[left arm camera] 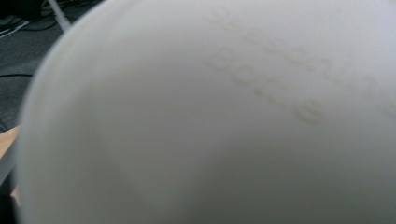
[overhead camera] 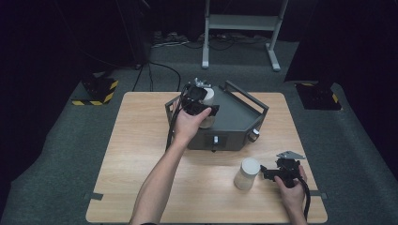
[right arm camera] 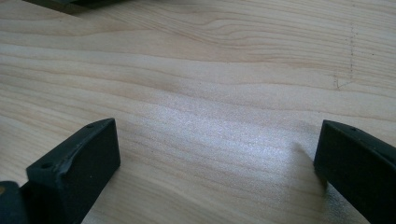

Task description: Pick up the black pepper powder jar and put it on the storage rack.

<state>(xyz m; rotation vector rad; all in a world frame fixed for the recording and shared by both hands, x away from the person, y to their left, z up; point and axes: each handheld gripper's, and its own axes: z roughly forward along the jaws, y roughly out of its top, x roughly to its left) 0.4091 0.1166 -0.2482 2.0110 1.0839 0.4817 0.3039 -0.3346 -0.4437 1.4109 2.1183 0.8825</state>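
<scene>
view: left gripper | near field: a white jar (left arm camera: 210,130) is seen pressed close, blurred | marking: faint raised lettering (left arm camera: 266,88) is carried, unreadable | far left: dark floor with cables (left arm camera: 18,51) and a sliver of wooden table (left arm camera: 7,140) are seen

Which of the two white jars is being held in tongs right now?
The white jar over the grey tray, clamped in the left tongs. The other white jar stands free on the table near the open right tongs.
</scene>
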